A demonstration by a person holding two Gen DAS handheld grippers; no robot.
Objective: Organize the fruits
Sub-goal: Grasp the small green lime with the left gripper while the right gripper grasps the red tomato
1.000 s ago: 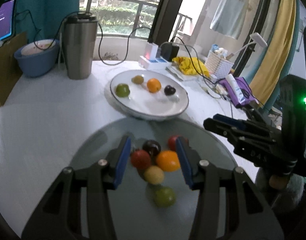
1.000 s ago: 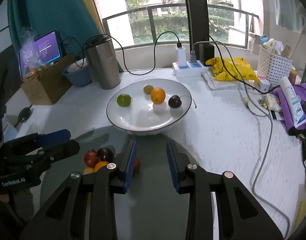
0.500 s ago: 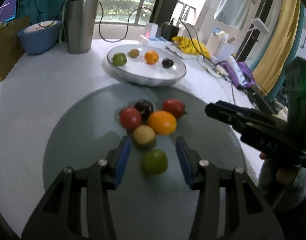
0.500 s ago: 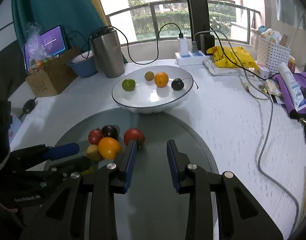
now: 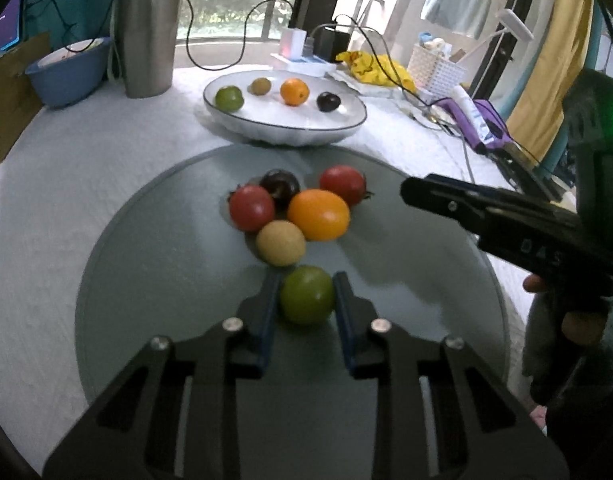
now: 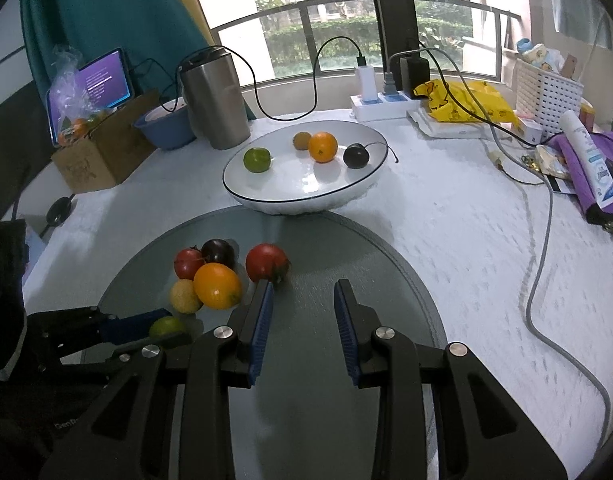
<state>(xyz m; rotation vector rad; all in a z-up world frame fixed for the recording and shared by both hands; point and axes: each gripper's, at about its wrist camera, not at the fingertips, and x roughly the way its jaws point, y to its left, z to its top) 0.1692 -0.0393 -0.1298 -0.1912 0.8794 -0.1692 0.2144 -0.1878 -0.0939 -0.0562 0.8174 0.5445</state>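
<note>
A grey round mat (image 5: 154, 280) holds a cluster of small fruits: two red tomatoes (image 5: 251, 208), a dark one (image 5: 280, 185), an orange one (image 5: 318, 214) and a yellow one (image 5: 280, 242). My left gripper (image 5: 305, 294) is shut on a green tomato (image 5: 306, 294), also seen in the right wrist view (image 6: 166, 326). My right gripper (image 6: 302, 306) is open and empty above the mat, just right of a red tomato (image 6: 266, 262). A white plate (image 6: 306, 196) beyond holds a green, a brown, an orange and a dark fruit.
A steel tumbler (image 6: 214, 104), blue bowl (image 6: 166, 126), cardboard box (image 6: 98, 152) and tablet stand at the back left. A power strip with cables (image 6: 382, 100), yellow bag, white basket (image 6: 546, 92) and a lotion tube (image 6: 590, 160) lie at the right.
My left gripper pulled back from the cluster and closed on the green tomato. My right gripper drew back and rose; it stayed open.
</note>
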